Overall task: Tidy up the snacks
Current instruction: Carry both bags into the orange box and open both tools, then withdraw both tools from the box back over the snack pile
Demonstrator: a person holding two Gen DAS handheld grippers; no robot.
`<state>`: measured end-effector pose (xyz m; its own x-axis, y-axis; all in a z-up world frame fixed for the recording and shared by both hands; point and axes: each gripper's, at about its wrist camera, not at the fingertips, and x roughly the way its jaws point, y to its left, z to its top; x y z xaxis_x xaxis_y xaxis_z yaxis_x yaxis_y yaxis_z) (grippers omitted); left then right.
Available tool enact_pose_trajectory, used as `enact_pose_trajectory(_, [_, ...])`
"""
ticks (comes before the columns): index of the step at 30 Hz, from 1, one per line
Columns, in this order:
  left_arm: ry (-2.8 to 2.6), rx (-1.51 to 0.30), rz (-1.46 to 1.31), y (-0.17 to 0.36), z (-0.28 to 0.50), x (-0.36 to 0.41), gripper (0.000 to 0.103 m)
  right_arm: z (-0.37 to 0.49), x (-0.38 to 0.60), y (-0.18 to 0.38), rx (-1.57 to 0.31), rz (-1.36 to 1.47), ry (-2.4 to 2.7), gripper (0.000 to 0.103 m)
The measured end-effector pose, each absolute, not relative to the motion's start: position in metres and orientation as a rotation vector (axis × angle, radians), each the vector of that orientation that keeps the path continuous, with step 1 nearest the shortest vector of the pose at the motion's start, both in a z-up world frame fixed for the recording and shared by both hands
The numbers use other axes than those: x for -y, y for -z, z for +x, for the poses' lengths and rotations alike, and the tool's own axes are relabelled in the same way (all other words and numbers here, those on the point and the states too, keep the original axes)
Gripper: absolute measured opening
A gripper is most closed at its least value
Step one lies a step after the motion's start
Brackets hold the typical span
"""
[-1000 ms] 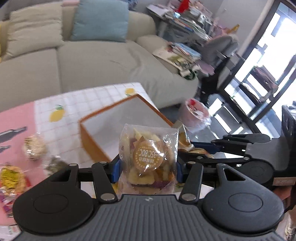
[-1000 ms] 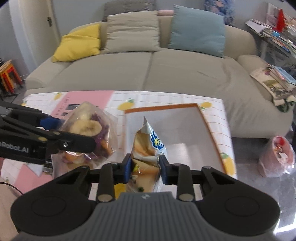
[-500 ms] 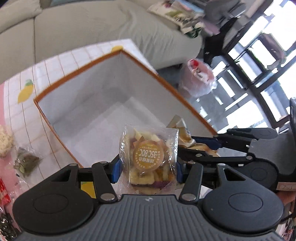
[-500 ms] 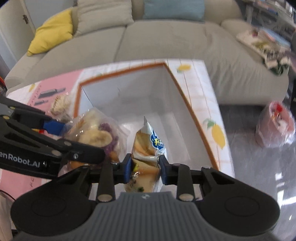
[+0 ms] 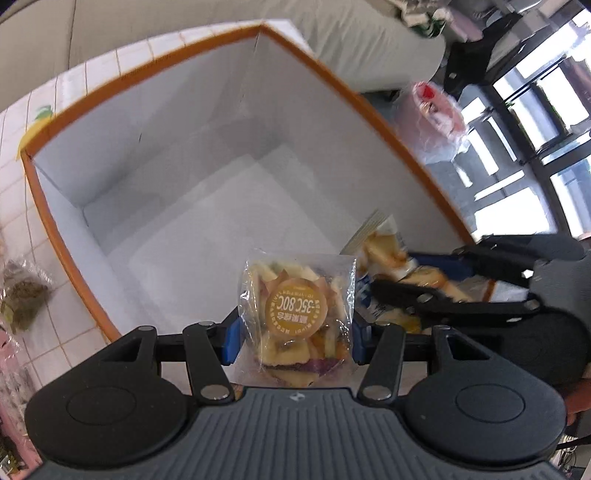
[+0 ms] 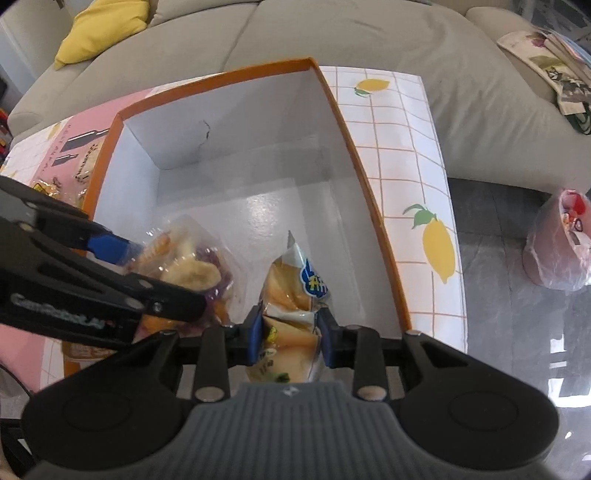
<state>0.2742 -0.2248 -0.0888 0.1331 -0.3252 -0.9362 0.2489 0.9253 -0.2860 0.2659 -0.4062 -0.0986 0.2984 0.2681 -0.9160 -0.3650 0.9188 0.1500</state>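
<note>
My left gripper (image 5: 295,332) is shut on a clear bag of dried fruit chips (image 5: 297,314) with a round orange label. My right gripper (image 6: 291,332) is shut on a white and blue snack packet (image 6: 295,291). Both bags hang over the near end of an orange-rimmed box (image 5: 62,254) with a bare white inside (image 6: 255,177). In the right wrist view the left gripper and its fruit bag (image 6: 188,266) sit just left of my packet. In the left wrist view the right gripper and its packet (image 5: 391,258) sit to the right.
The box stands on a table with a white lemon-print cloth (image 6: 402,147). Loose snack packets lie left of the box (image 5: 22,299) (image 6: 86,166). A grey sofa (image 6: 332,33) is behind. A pink bag (image 6: 561,251) sits on the dark floor at right.
Both grippers have moved forward and tilted down, so the bags now hang over the box's open inside rather than in front of it. Both grips are unchanged.
</note>
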Motion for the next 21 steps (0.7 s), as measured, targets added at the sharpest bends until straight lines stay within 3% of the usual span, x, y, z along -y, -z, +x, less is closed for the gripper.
enact_pose_trajectory(5, [0.414, -1.378, 0.001, 0.089, 0.273, 0.233, 0.062, 0.265, 0.402, 0.098, -1.206, -0.141, -0.423, 0.031])
enact_pose_trajectory(13, [0.411, -1.356, 0.0, 0.078, 0.272, 0.232, 0.08, 0.263, 0.399, 0.097, -1.208, -0.209, -0.393, 0.038])
enact_pose_trajectory(21, [0.434, -1.292, -0.059, 0.051, 0.264, 0.221, 0.082, 0.255, 0.395, 0.082, -1.161, -0.245, -0.362, 0.071])
